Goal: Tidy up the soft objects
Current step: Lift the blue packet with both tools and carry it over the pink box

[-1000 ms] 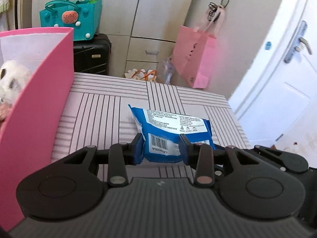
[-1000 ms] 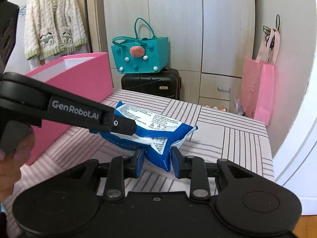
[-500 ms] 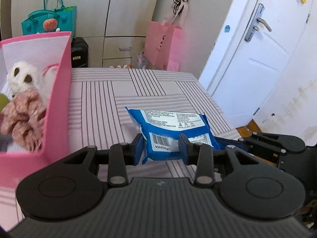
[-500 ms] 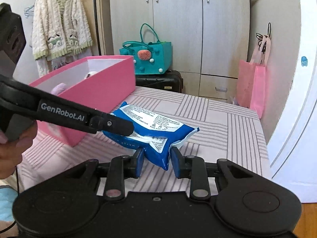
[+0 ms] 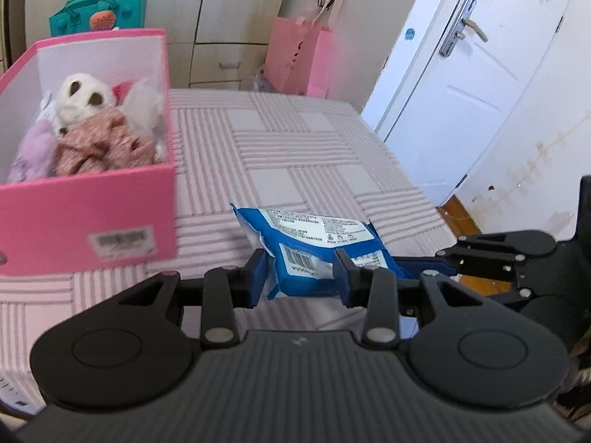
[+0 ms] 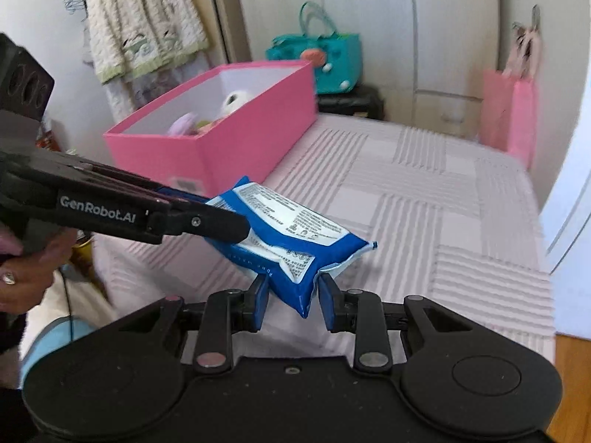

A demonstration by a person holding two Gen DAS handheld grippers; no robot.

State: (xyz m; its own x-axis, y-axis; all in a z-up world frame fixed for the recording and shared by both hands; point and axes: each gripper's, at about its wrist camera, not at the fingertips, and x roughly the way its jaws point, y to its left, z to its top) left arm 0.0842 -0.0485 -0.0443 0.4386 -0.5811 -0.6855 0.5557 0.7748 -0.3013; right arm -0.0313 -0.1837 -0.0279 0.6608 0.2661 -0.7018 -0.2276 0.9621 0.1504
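A soft blue and white packet (image 5: 314, 247) (image 6: 288, 236) hangs above the striped bed cover, held from two sides. My left gripper (image 5: 301, 277) is shut on its barcode end. My right gripper (image 6: 293, 299) is shut on another corner of it. In the right wrist view the left gripper's fingers (image 6: 218, 225) reach in from the left onto the packet. The pink box (image 5: 85, 217) (image 6: 236, 136) stands on the bed to the left, holding a white plush toy (image 5: 83, 101), a pink cloth (image 5: 107, 144) and a lilac soft item (image 5: 33, 151).
The striped bed cover (image 5: 295, 147) stretches ahead. A pink paper bag (image 5: 299, 59) hangs by the wardrobe, a teal bag (image 5: 96, 14) sits on a black suitcase (image 6: 351, 103). A white door (image 5: 476, 85) is at right. A knit cardigan (image 6: 144, 26) hangs at back left. A hand (image 6: 29, 273) grips the left tool.
Both grippers have pulled back from the far wall with the packet held between them. The pink box's inside and its soft toys have come into view on the left.
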